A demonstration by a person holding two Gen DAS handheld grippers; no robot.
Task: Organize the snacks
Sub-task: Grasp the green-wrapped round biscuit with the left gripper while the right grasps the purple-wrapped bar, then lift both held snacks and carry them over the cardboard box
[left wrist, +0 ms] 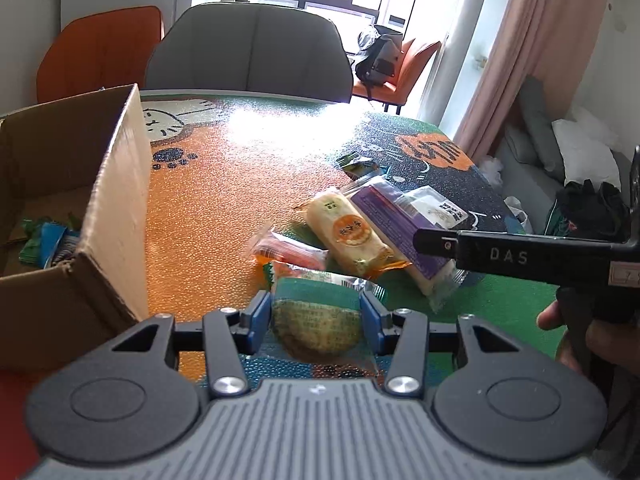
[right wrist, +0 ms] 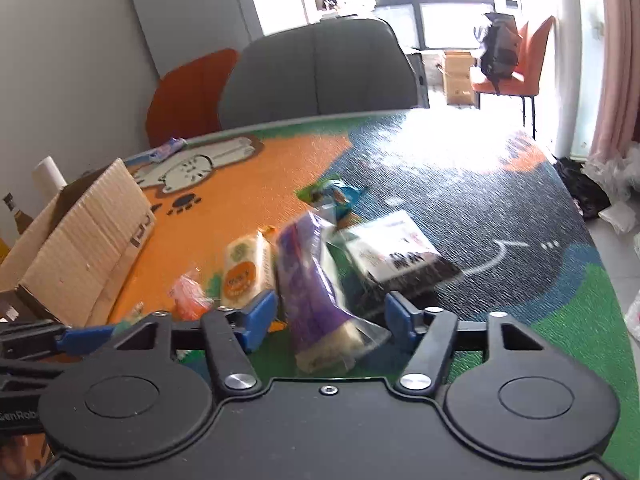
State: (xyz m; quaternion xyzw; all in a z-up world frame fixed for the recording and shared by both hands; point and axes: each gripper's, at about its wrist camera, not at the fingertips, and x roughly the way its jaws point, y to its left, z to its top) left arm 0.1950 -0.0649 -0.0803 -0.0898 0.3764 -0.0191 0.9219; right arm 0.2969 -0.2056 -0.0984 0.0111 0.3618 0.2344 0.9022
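1. The left gripper [left wrist: 318, 314] pinches a green, clear-wrapped round cake packet [left wrist: 318, 320], its blue pads pressed against both sides of the wrapper, just above the patterned tablecloth [left wrist: 224, 184]
2. The right gripper [right wrist: 330, 312] has the near end of a purple, long plastic-wrapped snack bar [right wrist: 308, 280] between its blue fingers [right wrist: 260, 312]; the bar is tilted up and blurred, so the pads seem to grip it, though the contact on the right side is hard to make out
3. Just beyond the left gripper lie a small orange sachet [left wrist: 288, 252] and a pale yellow cake bar with a round orange label [left wrist: 352, 236], side by side on the cloth
4. A white-and-black labelled clear packet [right wrist: 396, 252] lies to the right of the purple bar, and a small green and blue packet [right wrist: 332, 194] sits further back
5. An open brown cardboard box [left wrist: 116, 200] stands at the left of the table, with blue and green wrappers [left wrist: 44, 240] on its floor
6. A grey upholstered chair [left wrist: 252, 52] and an orange chair [left wrist: 100, 52] stand behind the table's far edge
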